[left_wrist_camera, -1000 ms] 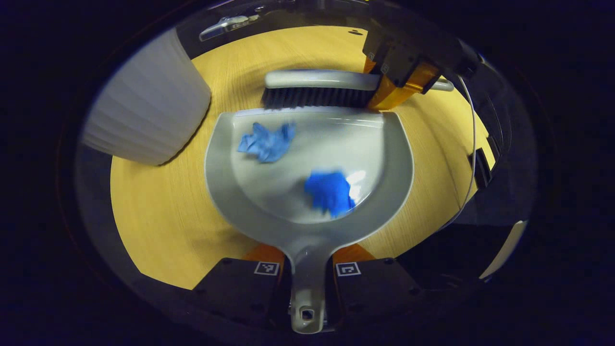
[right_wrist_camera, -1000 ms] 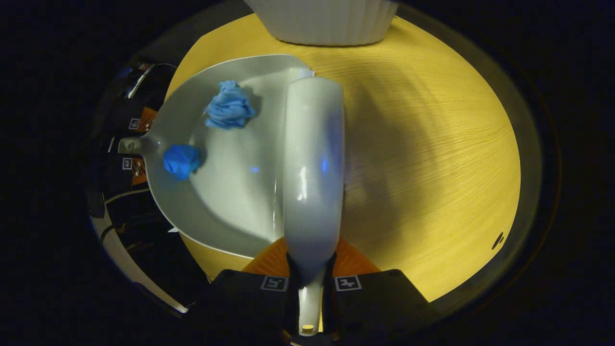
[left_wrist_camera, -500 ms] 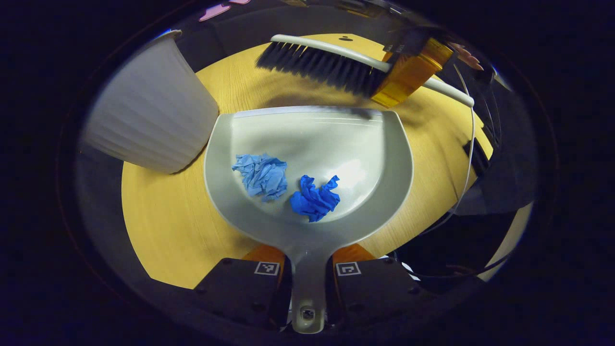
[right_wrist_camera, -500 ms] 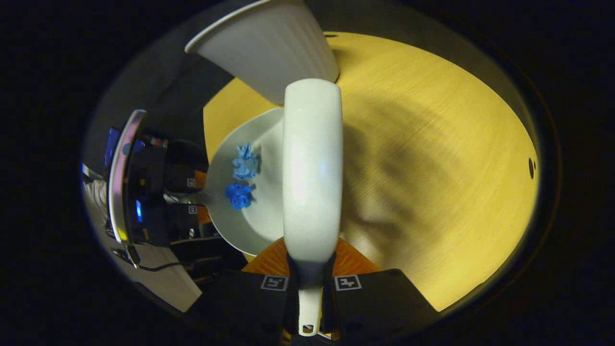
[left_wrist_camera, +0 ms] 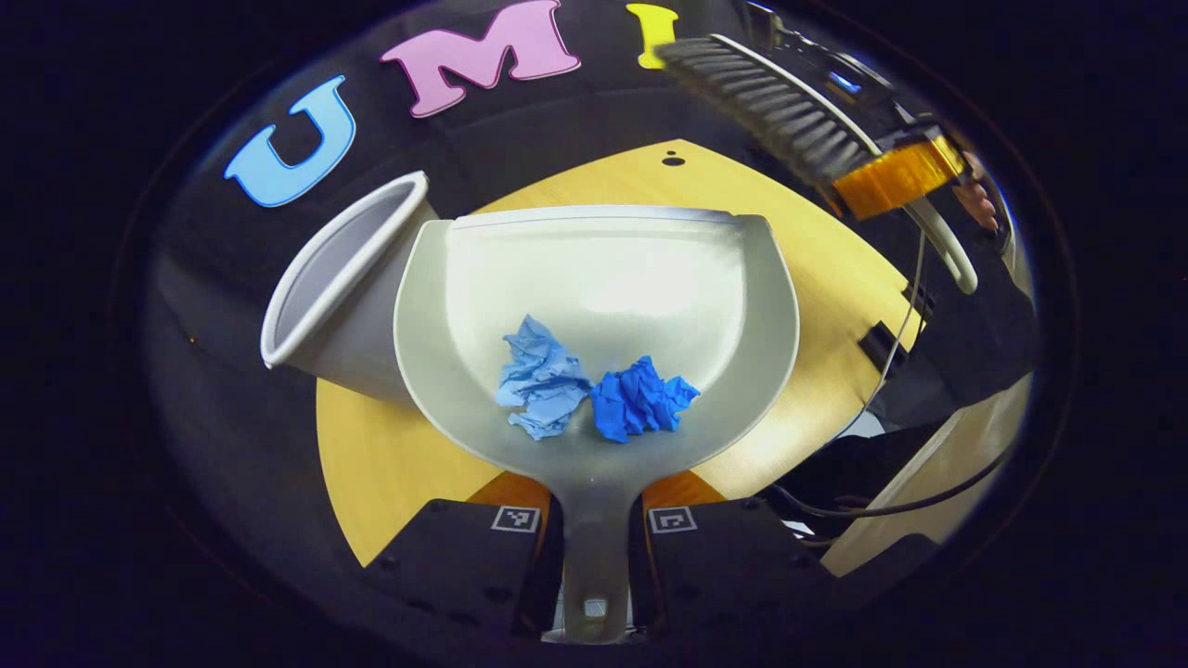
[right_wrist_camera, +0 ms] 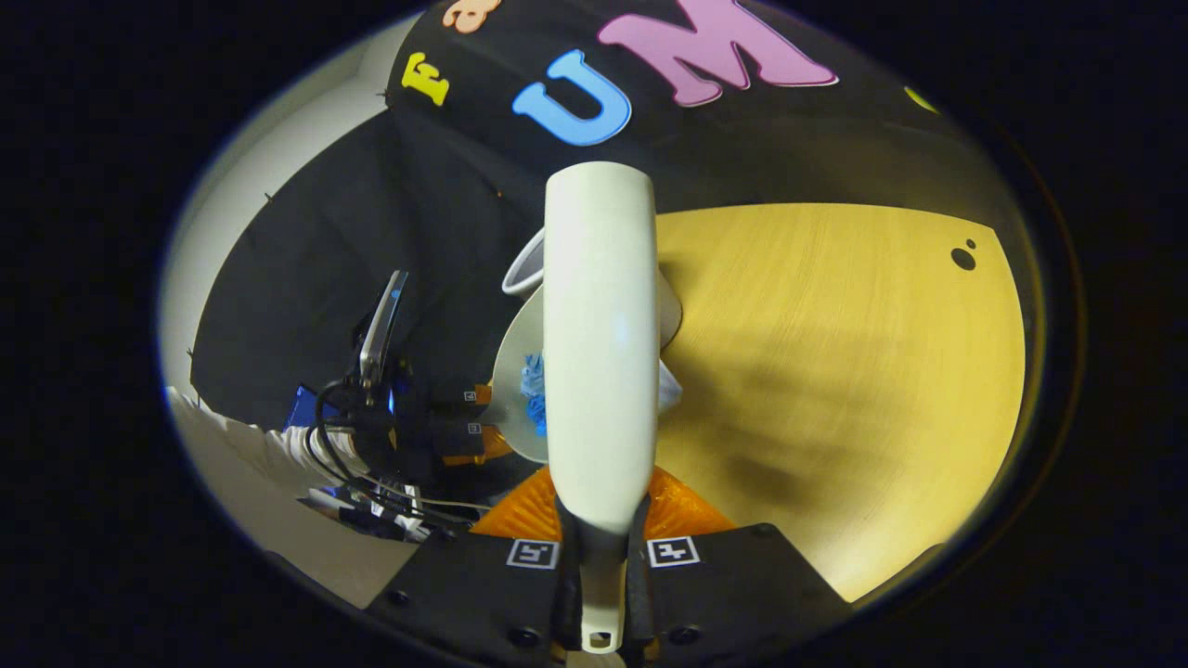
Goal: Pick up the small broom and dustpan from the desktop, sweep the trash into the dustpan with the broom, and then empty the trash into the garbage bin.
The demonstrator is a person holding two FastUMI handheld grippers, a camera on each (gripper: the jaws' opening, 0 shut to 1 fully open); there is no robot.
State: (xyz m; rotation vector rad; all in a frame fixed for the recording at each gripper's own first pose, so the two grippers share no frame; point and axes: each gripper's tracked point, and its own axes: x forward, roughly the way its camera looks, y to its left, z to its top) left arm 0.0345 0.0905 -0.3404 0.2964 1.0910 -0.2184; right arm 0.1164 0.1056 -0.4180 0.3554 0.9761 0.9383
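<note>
So counting it up: one dustpan point(left_wrist_camera: 594, 278), one broom point(right_wrist_camera: 600, 334), one white bin point(left_wrist_camera: 339, 283), two bits of blue trash, and two grippers. The left gripper point(left_wrist_camera: 594, 533) has both fingers pinched on the dustpan's handle, so the pan sits straight out ahead of it, lifted off the wooden desktop point(left_wrist_camera: 390, 464) with the pan's lip at the far end. The light blue wad point(left_wrist_camera: 543, 378) and the dark blue wad point(left_wrist_camera: 640, 401) lie touching each other at the back of the dustpan, near the handle end, well away from the open lip. The bin stands just beside the dustpan's left edge, partly behind it, looking tilted in this fisheye with its open mouth up toward the booth wall. The right gripper point(right_wrist_camera: 600, 557) has its fingers squeezed on the broom's handle, broom back running straight up the middle of the right gripper view; in the left gripper view that broom point(left_wrist_camera: 770, 102) hangs up and off past the dustpan's far right corner, bristles clear of the pan and of the desktop. To the right of the dustpan the desktop point(right_wrist_camera: 835, 371) is bare wood out to its edge, with a small dark hole point(right_wrist_camera: 962, 258) near the far corner
</note>
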